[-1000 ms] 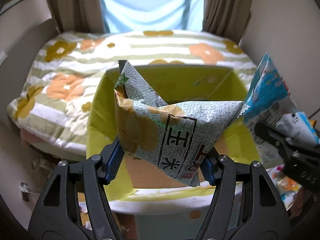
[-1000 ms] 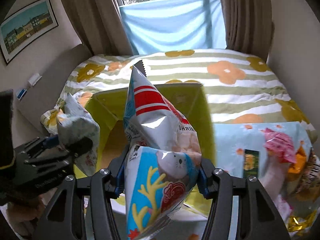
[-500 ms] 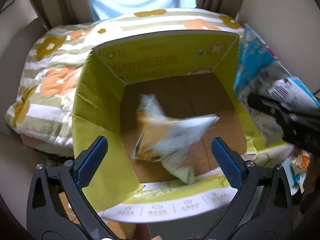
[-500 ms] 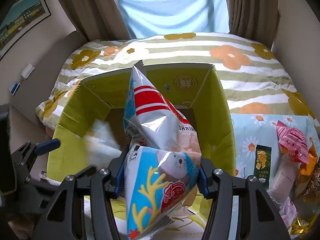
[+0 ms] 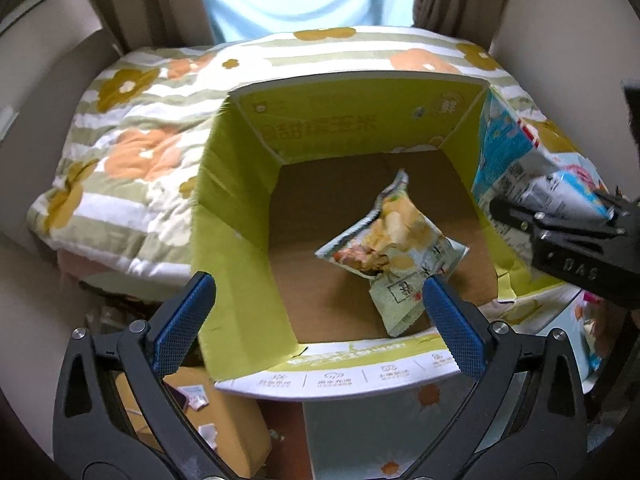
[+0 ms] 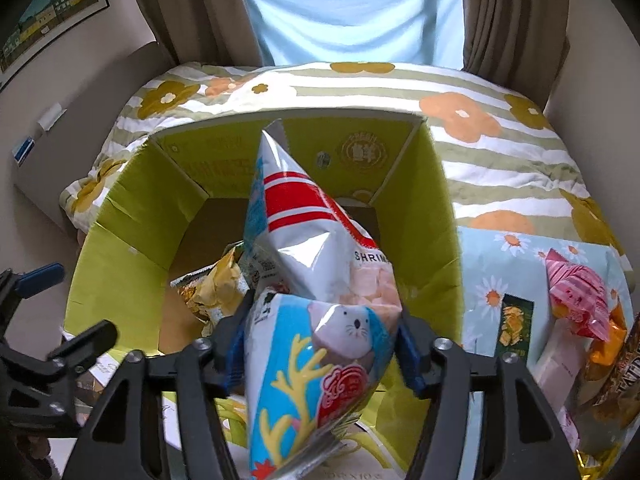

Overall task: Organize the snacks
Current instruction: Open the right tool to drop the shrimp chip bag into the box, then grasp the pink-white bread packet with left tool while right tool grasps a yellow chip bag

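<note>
Item: shrimp snack bag, mid-release over green carton.

Right tongs (image 6: 320,344) opening, shrimp snack bag (image 6: 316,280) between pads above green carton (image 5: 236,216); left tongs (image 5: 316,320) spread, empty; chip bag (image 5: 396,244) lies inside. Next, likely: let drop, fetch from snack pile (image 6: 576,320).

shrimp bag (image 6: 320,264) — glossy foil | box (image 5: 236,208) — matt cardboard | quilt (image 5: 132,128) — cloth

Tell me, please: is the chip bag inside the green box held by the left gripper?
No. The chip bag lies loose on the box floor, and the left gripper stands wide open with nothing between its pads.
</note>
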The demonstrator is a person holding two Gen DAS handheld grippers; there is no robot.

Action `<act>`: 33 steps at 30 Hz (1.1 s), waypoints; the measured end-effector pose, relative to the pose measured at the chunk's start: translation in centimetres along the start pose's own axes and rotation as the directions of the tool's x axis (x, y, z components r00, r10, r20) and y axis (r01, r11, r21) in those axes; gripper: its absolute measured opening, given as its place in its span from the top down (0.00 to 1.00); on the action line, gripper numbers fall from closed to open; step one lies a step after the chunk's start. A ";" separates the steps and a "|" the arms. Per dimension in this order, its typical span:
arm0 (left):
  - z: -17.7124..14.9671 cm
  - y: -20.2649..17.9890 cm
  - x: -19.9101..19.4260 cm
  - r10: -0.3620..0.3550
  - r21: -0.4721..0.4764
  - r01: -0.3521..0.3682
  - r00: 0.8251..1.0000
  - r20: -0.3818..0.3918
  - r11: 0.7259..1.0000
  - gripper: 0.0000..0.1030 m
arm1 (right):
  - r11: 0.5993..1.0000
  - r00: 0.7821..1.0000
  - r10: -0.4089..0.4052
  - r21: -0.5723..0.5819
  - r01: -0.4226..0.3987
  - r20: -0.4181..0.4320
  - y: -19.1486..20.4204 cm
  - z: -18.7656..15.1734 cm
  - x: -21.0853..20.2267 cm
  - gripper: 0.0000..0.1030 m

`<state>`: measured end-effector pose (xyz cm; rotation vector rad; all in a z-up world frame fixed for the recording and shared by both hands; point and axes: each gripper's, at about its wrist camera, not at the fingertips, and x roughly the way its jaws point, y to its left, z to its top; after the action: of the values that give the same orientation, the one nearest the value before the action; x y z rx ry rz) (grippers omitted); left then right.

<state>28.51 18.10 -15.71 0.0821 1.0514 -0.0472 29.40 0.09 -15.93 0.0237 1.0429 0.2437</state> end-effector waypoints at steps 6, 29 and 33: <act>-0.6 1.8 -1.1 -0.018 -0.063 0.020 1.000 0.023 0.998 0.01 | 0.999 0.999 0.026 -0.025 -0.025 0.037 0.4 -1.2 -0.4 0.02; -1.0 -0.4 -5.0 -0.199 -0.038 0.205 0.972 0.127 0.978 0.01 | 0.996 0.994 -0.077 0.056 0.073 0.073 -0.9 -5.5 -8.6 0.02; -0.7 -2.7 -5.7 -0.249 0.007 0.251 0.959 0.135 0.968 0.01 | 0.987 0.987 -0.125 0.112 0.114 0.097 -2.7 -6.6 -10.7 0.02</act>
<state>24.89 15.50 -11.27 -0.0634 0.9210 -0.2737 19.15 -5.39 -10.47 0.0688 0.9489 0.0767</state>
